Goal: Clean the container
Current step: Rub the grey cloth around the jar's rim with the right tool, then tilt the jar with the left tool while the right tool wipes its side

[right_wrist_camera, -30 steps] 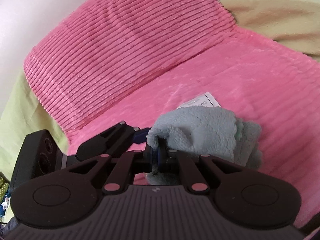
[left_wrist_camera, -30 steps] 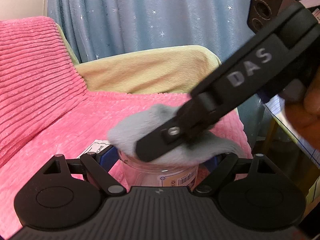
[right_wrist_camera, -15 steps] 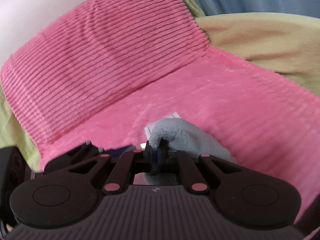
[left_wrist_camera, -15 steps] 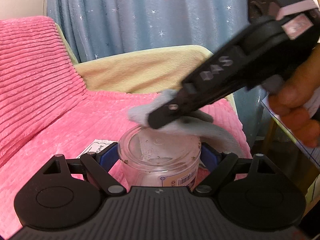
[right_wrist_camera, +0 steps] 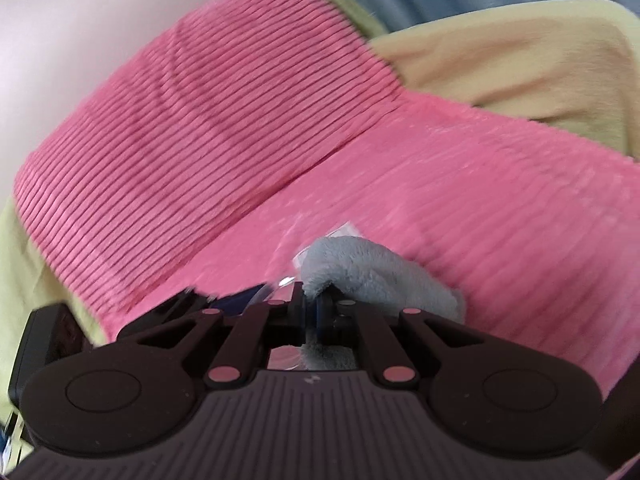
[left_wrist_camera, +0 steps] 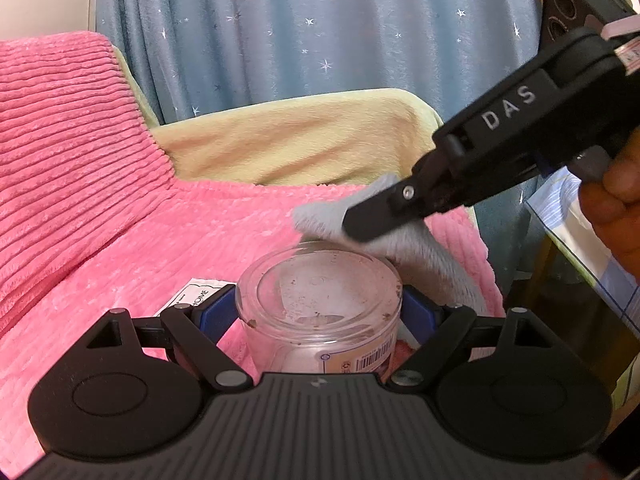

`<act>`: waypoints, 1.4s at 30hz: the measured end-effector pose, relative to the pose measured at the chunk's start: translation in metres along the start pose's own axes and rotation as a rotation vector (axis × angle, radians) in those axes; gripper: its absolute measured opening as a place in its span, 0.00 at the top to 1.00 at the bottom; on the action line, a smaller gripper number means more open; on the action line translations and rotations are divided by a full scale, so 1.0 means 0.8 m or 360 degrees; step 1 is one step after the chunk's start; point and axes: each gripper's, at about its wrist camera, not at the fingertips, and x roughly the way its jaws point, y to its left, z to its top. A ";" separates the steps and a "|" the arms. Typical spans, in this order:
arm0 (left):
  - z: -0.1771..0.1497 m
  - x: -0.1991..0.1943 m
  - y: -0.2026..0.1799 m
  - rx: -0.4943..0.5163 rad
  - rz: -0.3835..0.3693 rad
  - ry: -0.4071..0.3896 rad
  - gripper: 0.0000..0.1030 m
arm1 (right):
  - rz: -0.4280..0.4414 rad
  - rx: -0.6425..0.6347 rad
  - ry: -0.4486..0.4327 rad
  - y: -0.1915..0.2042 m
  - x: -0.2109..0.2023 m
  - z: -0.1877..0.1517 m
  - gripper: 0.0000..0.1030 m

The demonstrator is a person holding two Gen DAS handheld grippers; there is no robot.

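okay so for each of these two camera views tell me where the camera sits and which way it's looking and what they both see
Left wrist: sits on the left hand-held gripper, looking forward over the clear jar clamped between its fingers, toward the blue curtain; a hand shows holding the right hand-held gripper.
Right wrist: sits on the right hand-held gripper, looking down its shut fingers, which pinch the grey cloth, toward the pink blanket; no hand shows.
Shared: grey cloth, pink blanket, the jar's rim, the paper tag.
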 end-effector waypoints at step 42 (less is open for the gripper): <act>-0.017 -0.063 0.024 -0.0047 -0.0144 0.0687 0.14 | 0.0008 -0.0121 0.0278 0.066 0.041 -0.045 0.97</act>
